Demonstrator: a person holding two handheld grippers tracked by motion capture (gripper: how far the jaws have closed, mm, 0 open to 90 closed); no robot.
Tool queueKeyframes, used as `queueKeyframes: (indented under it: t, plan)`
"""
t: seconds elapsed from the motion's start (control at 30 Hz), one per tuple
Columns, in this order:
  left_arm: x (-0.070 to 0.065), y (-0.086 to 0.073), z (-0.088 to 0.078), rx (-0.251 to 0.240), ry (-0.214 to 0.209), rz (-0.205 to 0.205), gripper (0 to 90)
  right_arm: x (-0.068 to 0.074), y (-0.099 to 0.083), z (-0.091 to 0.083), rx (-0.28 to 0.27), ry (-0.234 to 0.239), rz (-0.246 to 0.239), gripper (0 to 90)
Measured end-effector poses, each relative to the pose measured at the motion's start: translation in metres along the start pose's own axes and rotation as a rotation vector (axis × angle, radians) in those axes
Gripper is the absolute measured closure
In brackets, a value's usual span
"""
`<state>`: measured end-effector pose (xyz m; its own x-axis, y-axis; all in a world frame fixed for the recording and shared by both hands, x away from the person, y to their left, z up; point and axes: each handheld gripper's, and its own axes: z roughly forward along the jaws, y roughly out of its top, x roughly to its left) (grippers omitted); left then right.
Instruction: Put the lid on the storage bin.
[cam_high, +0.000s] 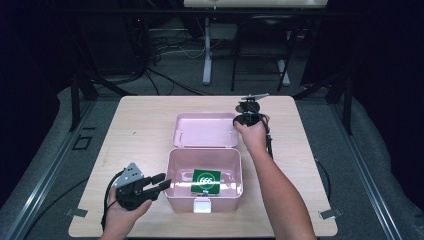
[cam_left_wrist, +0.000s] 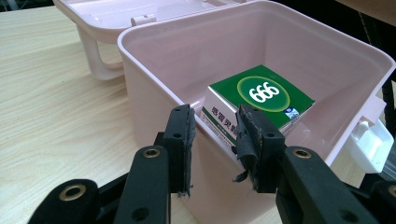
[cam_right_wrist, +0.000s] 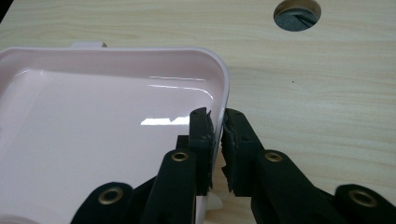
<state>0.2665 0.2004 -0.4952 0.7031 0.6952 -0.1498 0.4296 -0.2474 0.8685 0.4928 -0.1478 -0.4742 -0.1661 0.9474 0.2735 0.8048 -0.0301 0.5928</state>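
Gripping the open pink plastic lid (cam_right_wrist: 107, 140) by its rim, right gripper (cam_right_wrist: 217, 135) sits at one o'clock of the pink plastic box (cam_high: 172, 172); left gripper (cam_left_wrist: 215, 140) straddles the box's wall at eight o'clock, jaws half-open.

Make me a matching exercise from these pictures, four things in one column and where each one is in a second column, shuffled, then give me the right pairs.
Things:
1. green carton
2. lid
3. left gripper
4. right gripper

Places:
A. jaws astride the wall of the pink box
B. lying inside the pink box
C. jaws on the lid's rim
D. folded back flat on the table behind the box

Pairs: 1-B, 2-D, 3-A, 4-C
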Motion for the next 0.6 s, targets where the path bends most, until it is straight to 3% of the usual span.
queueKeyframes:
  t: [0.6]
  plan:
    - [0.000,0.000,0.001,0.003,0.006,-0.001,65.8,0.006,0.002,-0.031,-0.104,0.017,-0.032,84.6]
